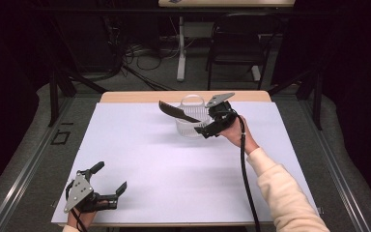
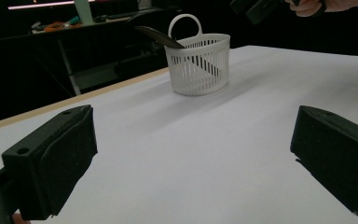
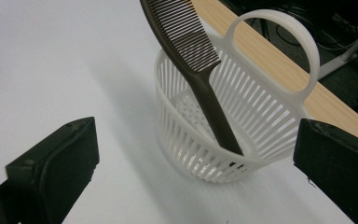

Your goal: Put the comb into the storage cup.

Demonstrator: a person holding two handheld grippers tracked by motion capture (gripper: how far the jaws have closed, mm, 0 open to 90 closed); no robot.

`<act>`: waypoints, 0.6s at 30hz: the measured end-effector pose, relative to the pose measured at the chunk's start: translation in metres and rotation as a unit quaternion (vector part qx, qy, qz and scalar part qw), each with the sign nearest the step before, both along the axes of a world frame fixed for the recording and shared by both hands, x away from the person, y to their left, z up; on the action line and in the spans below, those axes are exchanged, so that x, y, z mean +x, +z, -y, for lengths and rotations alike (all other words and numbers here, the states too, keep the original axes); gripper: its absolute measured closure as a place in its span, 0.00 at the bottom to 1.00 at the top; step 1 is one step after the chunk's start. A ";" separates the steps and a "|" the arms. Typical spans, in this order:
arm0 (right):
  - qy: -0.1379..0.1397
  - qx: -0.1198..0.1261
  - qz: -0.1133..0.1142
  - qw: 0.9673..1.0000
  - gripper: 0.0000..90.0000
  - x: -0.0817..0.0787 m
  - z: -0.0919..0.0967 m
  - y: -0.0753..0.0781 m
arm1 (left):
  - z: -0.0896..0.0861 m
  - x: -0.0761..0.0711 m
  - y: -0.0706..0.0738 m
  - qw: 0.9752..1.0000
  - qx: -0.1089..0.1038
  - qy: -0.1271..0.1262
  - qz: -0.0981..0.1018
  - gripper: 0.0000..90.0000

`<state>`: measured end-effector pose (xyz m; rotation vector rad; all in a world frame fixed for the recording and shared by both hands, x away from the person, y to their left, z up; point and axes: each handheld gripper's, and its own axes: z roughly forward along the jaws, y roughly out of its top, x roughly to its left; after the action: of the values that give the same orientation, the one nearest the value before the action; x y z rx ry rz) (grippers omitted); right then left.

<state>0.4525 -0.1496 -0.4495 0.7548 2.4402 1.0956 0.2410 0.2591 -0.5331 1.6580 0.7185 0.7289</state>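
White plastic slats make up the small basket that stands toward the far edge of the worktop in the high view, its loop handle upright on the far side. A dark brown comb leans in it, handle down inside, toothed end sticking out up and to the left over the rim. The right gripper hovers just beside the basket on its right, jaws spread and holding nothing. The left gripper rests near the front left corner of the worktop, well apart from the basket, its jaws also spread and empty.

In the left gripper view, the two black jaws stand wide at the bottom corners with bare white worktop between them. The basket stands farther off, the comb slanting out of it to the left, and the right gripper shows at the top edge above and to the right of it.

In the right gripper view, the jaws are wide apart at either side, not touching anything. Between and beyond them the basket sits on the white worktop close to its wooden edge. The comb rests with its handle against the near rim, teeth facing right.
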 end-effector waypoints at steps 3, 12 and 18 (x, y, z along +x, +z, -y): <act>0.003 -0.002 -0.005 1.000 0.00 -0.005 0.005 0.000 | 0.000 0.000 0.000 1.000 0.000 0.000 0.000 0.00; 0.000 0.000 -0.008 1.000 0.00 -0.020 0.020 -0.003 | 0.000 0.000 0.000 1.000 0.001 0.000 0.000 0.00; -0.001 -0.001 -0.010 1.000 0.00 -0.031 0.030 -0.004 | 0.000 0.000 0.000 1.000 0.001 0.001 -0.001 0.00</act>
<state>0.4220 -0.1791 -0.4539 0.7723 2.4564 1.0899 0.2414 0.2589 -0.5332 1.6594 0.7216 0.7306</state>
